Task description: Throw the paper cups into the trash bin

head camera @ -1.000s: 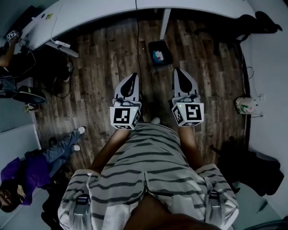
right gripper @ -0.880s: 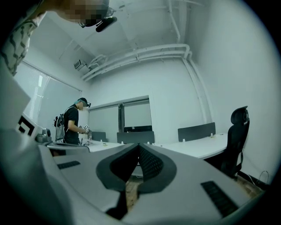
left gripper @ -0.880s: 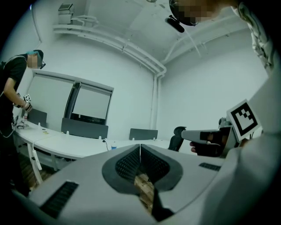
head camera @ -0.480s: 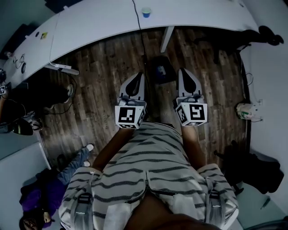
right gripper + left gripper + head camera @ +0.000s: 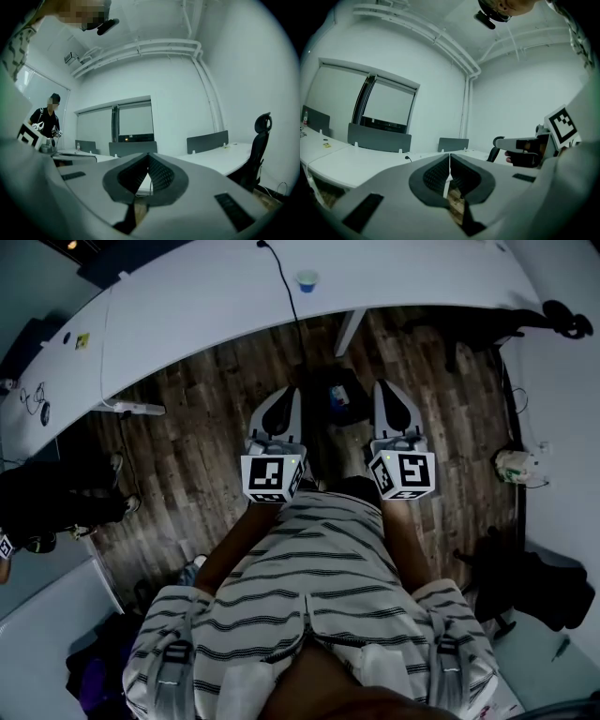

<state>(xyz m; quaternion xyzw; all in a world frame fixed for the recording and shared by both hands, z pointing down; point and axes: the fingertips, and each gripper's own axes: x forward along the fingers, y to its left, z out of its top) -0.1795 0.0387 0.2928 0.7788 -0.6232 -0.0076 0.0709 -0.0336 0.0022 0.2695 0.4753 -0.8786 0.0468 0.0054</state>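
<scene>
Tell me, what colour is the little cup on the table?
Blue. The cup on the white table shows best in the head view.

White desk [image 5: 187,306], brown plank floor [image 5: 197,427]
Blue cup [image 5: 306,279] at twelve o'clock; dark bin [image 5: 323,390] at centre; shirt [image 5: 319,577] at six o'clock, white with thin dark stripes.

Paper cup [image 5: 306,280] on table [image 5: 187,315]; trash bin [image 5: 339,401] on floor [image 5: 206,427] before it

The head view looks steeply down over the left gripper [image 5: 289,392], right gripper [image 5: 384,387] and floor [image 5: 187,446]. Each gripper view faces level, close along its own jaws. All three share the white desk [image 5: 206,306].
</scene>
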